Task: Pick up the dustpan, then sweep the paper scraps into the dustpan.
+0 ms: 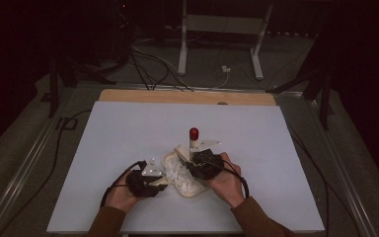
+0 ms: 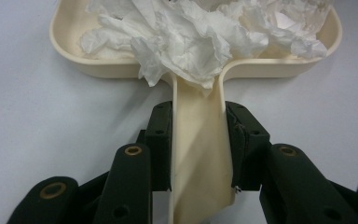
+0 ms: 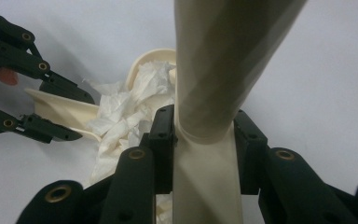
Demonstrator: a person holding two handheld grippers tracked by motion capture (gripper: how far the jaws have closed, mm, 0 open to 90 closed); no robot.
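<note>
dustpan (image 2: 200, 154) handle sits clamped between left hand-held gripper (image 2: 198, 140) jaws.

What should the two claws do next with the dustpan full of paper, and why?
Probably lift the dustpan gently and keep it level. The left claw is shut on its handle, and the crumpled paper is heaped high, some spilling over onto the handle, so a tilt might drop it. The right claw is shut on the brush, which should probably move aside first.
</note>
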